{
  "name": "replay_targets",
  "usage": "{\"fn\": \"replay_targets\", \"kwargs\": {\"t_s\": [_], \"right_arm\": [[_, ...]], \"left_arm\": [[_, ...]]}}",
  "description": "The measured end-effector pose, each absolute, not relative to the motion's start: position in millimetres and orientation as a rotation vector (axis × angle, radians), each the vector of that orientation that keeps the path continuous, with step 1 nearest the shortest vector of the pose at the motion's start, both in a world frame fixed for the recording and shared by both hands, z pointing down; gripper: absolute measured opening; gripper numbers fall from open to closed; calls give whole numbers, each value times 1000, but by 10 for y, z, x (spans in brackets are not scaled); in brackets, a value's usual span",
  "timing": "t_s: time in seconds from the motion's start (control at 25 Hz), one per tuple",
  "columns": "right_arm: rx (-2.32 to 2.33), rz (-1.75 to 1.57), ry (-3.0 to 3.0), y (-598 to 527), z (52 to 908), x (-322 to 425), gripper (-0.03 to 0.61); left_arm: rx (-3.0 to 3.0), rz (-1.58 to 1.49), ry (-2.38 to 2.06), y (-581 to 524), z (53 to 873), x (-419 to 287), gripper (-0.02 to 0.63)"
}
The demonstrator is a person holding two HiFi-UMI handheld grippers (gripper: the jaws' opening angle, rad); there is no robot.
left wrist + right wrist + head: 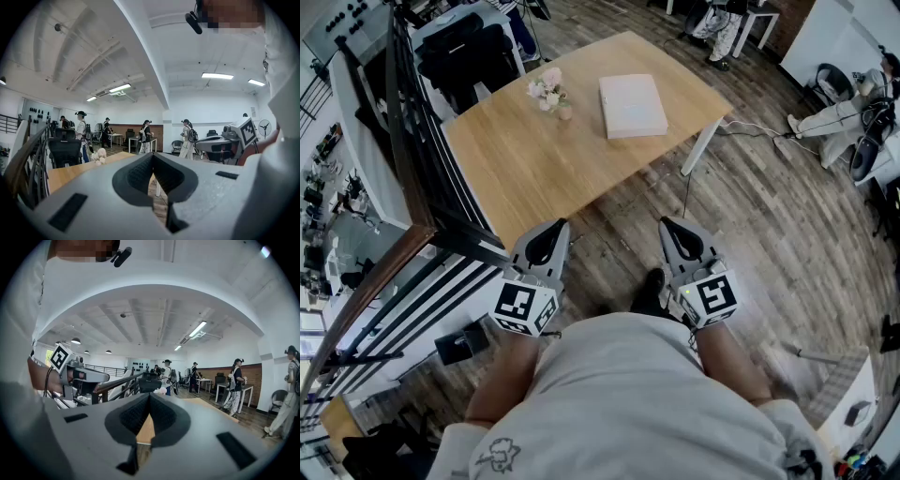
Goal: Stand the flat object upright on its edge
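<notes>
The flat object is a pale, closed box or book lying flat on the wooden table, near its far right side. Both grippers are held close to the person's body, short of the table's near edge and well apart from the box. My left gripper is shut with nothing in it, its jaws meeting at the tips. My right gripper is likewise shut and empty. Each gripper view shows the other gripper beside it and neither shows the box.
A small bunch of pale flowers stands on the table left of the box. A black stair railing runs along the left. A black office chair sits behind the table. A cable lies on the floor. People stand in the distance.
</notes>
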State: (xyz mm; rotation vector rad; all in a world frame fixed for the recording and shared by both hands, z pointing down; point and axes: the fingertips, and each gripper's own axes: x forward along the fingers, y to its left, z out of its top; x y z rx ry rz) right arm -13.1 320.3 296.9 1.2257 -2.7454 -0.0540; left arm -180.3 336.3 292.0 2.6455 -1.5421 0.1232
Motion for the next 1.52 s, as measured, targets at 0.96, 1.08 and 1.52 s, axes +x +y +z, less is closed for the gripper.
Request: {"fn": "replay_targets", "kwargs": {"t_s": [0.96, 1.08, 1.52], "right_arm": [[1124, -13, -2781, 1808, 3196, 880, 6], [1107, -10, -2788, 1585, 3206, 1047, 6], [1063, 29, -2819, 1102, 3302, 1388, 208]], "left_arm": [[2567, 170, -1604, 1981, 3174, -757, 6], [2556, 161, -1628, 1793, 3170, -590, 6], [2541, 171, -1675, 1394, 3228, -258, 168]]}}
